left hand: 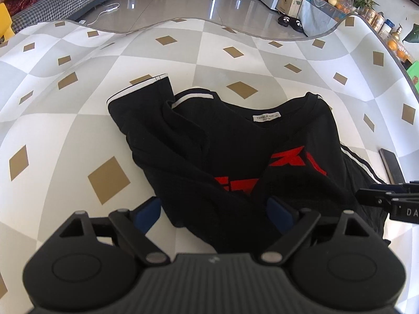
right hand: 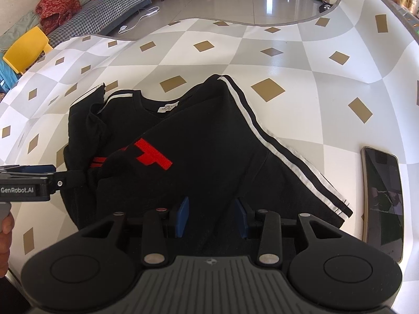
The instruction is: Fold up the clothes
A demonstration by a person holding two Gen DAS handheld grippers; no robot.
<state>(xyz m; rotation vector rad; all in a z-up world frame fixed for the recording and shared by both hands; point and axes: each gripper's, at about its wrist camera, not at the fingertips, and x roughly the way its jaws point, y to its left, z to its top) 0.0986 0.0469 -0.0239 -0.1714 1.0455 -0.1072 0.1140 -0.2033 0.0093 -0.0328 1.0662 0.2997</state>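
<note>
A black T-shirt with red print and white-striped sleeves lies rumpled on the checkered bench. The left hand-held gripper and right hand-held gripper both have their blue pads apart, straddling its near hem. A phone lies just right

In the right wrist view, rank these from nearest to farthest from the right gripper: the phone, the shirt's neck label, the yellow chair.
From the right gripper, which sits over the black shirt:
1. Phone, lying flat on the table just to its right.
2. Neck label, ahead and slightly left, at the shirt's collar.
3. Yellow chair, far left, beyond the table edge.
</note>
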